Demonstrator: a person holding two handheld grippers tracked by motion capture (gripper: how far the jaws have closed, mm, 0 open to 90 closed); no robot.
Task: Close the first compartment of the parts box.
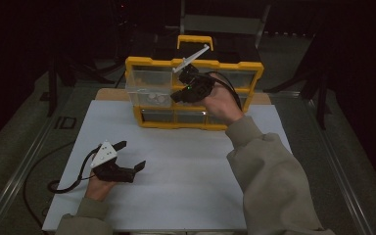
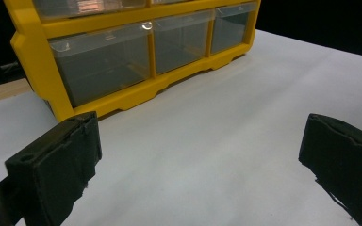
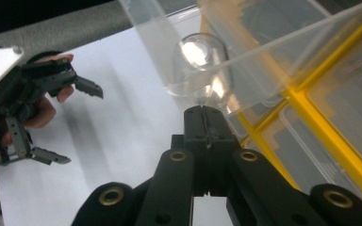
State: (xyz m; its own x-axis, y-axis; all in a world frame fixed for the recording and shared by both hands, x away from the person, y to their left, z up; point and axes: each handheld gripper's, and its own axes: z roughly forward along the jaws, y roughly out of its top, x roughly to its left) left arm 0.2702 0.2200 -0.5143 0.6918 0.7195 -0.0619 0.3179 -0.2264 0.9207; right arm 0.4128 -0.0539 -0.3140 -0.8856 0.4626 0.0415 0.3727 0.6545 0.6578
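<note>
In the high view the right gripper (image 1: 178, 94) sits at the front of a clear drawer (image 1: 149, 88) that juts out of the top row of a yellow cabinet (image 1: 194, 93). The right gripper view brings what the high view blurs: the jaws are pressed together on the drawer's clear handle tab (image 3: 199, 70), pinching its lower edge (the two black jaws meet with no gap). It also shows the left gripper (image 3: 78, 122) well apart over the white sheet, held in a hand (image 3: 42, 110).

The left gripper (image 1: 133, 155) stands wide open with nothing between its jaws, resting low at the near left of the sheet. Its own view shows the cabinet's bottom row of drawers (image 2: 148, 54) shut, which the high view shows less clearly, and bare sheet between the two pads.

Pale round things lie in the pulled drawer; what they are cannot be told.

The sheet (image 1: 176, 176) covers a wooden table (image 1: 108, 94), whose edge shows just left of the cabinet. The room around is dark, with a grey floor (image 1: 24, 142), and a cable (image 1: 66, 183) trails from the left gripper.
</note>
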